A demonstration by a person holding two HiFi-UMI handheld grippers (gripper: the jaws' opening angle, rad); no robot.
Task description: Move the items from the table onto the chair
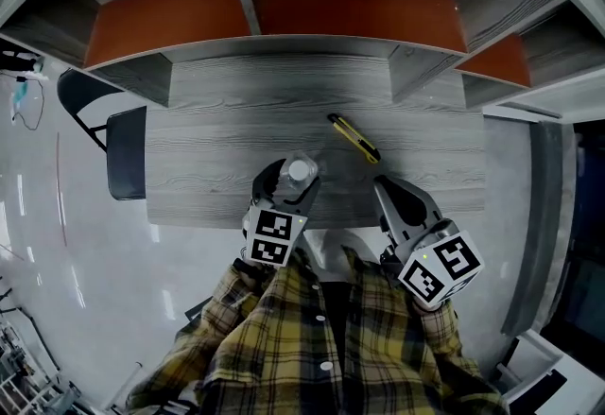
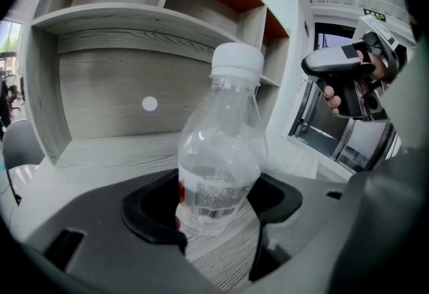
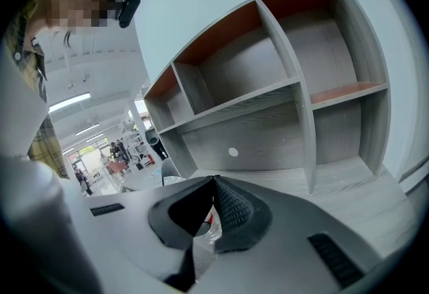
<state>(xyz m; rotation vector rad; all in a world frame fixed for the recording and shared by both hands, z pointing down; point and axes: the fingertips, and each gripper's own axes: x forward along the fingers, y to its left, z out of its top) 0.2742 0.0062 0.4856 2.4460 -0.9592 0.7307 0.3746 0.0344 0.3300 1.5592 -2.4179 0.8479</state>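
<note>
As the clear plastic bottle [image 2: 221, 152] stands upright on the grey wood-grain bench [image 1: 208, 158], your left tongs [image 1: 288, 182] straddle it, open — right tongs [image 1: 383, 186] closed, empty.

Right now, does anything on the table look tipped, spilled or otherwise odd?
Nothing stands out. The clear plastic bottle stands upright with its white cap on, between the jaws of the left gripper. The yellow utility knife lies flat on the table. No spill or damage shows.
</note>
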